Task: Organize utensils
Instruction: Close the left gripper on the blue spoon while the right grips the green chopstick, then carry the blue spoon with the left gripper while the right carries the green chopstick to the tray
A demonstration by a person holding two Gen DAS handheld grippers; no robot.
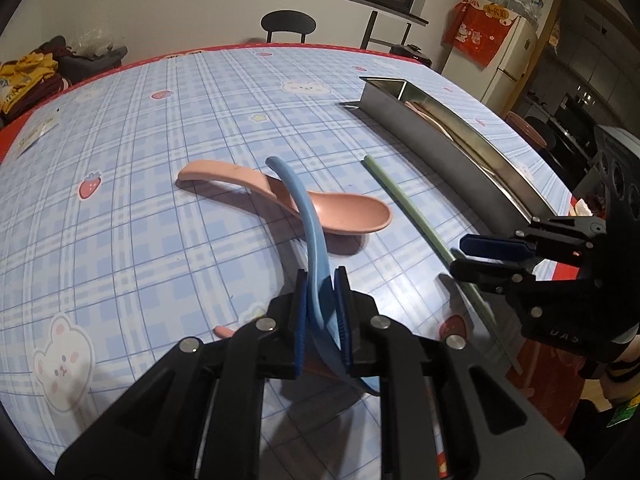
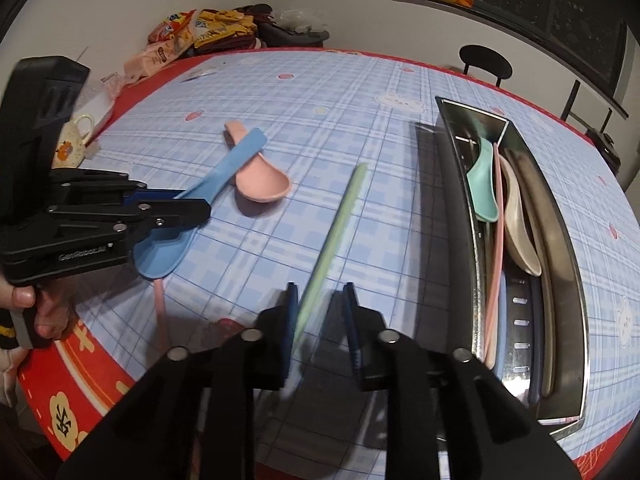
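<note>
My left gripper point(image 1: 322, 276) is shut on a blue spoon point(image 1: 304, 208) near its bowl. The handle slants up and crosses over a pink spoon point(image 1: 344, 212) that lies on the checked tablecloth. In the right wrist view the same gripper point(image 2: 196, 202) holds the blue spoon point(image 2: 168, 252) at the left. A green chopstick point(image 2: 340, 216) lies on the cloth, its near end between the fingers of my right gripper point(image 2: 320, 292). It rests against the left finger, with a gap to the right one, so this gripper is open. A metal tray point(image 2: 568, 280) at the right holds a teal spoon point(image 2: 484, 184) and other utensils.
A pink chopstick point(image 2: 160, 312) sticks out from under the blue spoon by the red table edge point(image 2: 92, 392). A cup point(image 2: 74, 140) and snack packs point(image 2: 176, 40) sit at the far left. Chairs stand behind the table, and a fridge point(image 1: 504, 56) to the far right.
</note>
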